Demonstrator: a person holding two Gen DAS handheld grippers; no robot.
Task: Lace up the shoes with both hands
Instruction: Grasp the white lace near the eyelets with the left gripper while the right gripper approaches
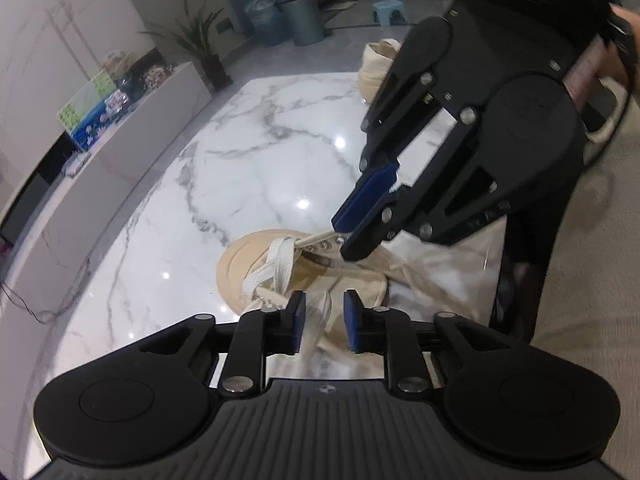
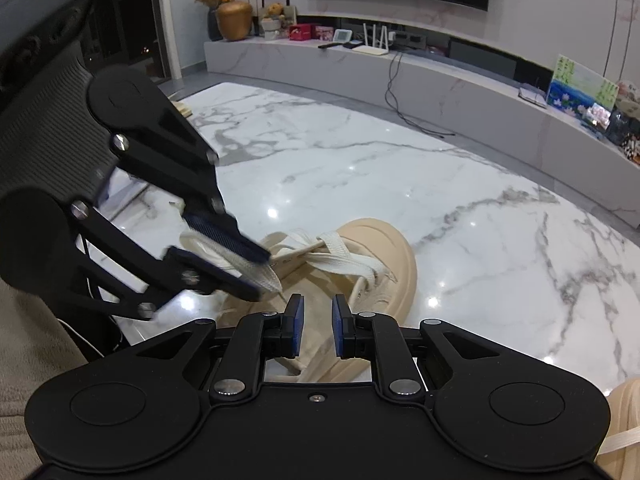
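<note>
A cream shoe (image 1: 236, 264) (image 2: 386, 248) lies on the white marble table (image 1: 248, 152) (image 2: 420, 168), toe pointing away from me. Its white lace (image 1: 276, 264) (image 2: 348, 260) crosses over the lowest eyelets. My left gripper (image 1: 325, 306) (image 2: 262, 276) is beside the shoe with a gap between its blue pads. The loose lace end (image 2: 218, 258) lies between the pads, and its tip pokes out past them. My right gripper (image 1: 340, 240) (image 2: 318, 304) comes down from above, shut on the edge of the shoe's eyelet flap (image 1: 326, 245).
A second cream shoe (image 1: 380, 64) (image 2: 628, 412) lies at the table's far edge. A person's hand (image 1: 624, 40) holds the right tool. A low marble bench (image 2: 440, 80) with boxes and cables runs beyond the table. A bin (image 1: 302, 16) stands on the floor.
</note>
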